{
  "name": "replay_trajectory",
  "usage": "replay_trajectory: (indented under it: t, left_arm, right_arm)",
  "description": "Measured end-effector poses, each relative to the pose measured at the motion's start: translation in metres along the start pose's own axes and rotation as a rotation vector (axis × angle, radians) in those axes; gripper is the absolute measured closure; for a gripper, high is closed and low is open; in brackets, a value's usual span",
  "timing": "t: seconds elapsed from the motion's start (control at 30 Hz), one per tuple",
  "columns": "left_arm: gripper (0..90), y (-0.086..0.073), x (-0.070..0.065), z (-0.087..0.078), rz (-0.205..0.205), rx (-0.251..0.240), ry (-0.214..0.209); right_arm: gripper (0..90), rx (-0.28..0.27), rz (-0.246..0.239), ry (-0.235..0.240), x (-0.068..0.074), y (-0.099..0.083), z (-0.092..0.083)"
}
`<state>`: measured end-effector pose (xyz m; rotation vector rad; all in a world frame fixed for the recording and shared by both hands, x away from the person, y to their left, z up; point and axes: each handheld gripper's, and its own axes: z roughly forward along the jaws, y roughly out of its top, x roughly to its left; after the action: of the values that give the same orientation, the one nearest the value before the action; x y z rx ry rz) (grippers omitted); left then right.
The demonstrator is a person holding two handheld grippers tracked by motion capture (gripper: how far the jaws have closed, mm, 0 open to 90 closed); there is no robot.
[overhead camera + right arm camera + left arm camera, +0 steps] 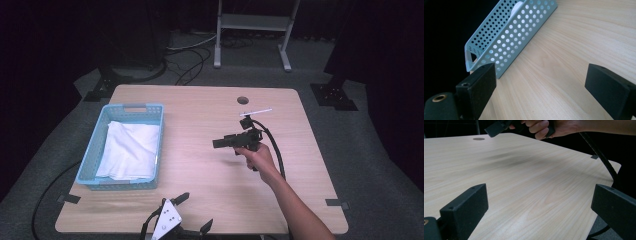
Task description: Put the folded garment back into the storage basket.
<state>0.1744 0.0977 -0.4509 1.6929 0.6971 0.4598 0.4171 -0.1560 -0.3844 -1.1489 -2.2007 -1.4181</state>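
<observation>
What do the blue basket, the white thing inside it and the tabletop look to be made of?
Basket: likely moulded plastic, pale blue, walls perforated with round holes. White contents: soft cloth, judging by its folds and creases. Table: light wood-grain surface, matt; probably laminate, though solid wood can't be ruled out.

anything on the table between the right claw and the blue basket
Nothing: bare wood separates the right claw from the blue basket holding white cloth, seen in the high view.
</observation>
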Motion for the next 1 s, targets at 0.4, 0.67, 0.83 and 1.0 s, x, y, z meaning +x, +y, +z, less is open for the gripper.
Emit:
replay_trajectory:
  t: [0.4,0.67,0.83,1.0]
  left_arm:
    - [0.6,0.000,-0.001,0.000,0.002,0.001,0.001]
    - [0.6,0.000,-0.001,0.000,0.000,-0.001,0.000]
    - [0.6,0.000,-0.001,0.000,0.001,-0.001,0.001]
    - [0.6,0.000,-0.001,0.000,0.000,-0.001,0.000]
  right_arm:
    - [10.1,-0.009,-0.009,-0.031,-0.004,-0.009,-0.012]
    - [10.1,-0.019,-0.021,-0.034,-0.004,-0.013,-0.019]
    - [10.1,-0.024,-0.025,-0.036,-0.005,-0.016,-0.022]
    - [10.1,-0.047,-0.022,-0.042,-0.009,-0.023,-0.027]
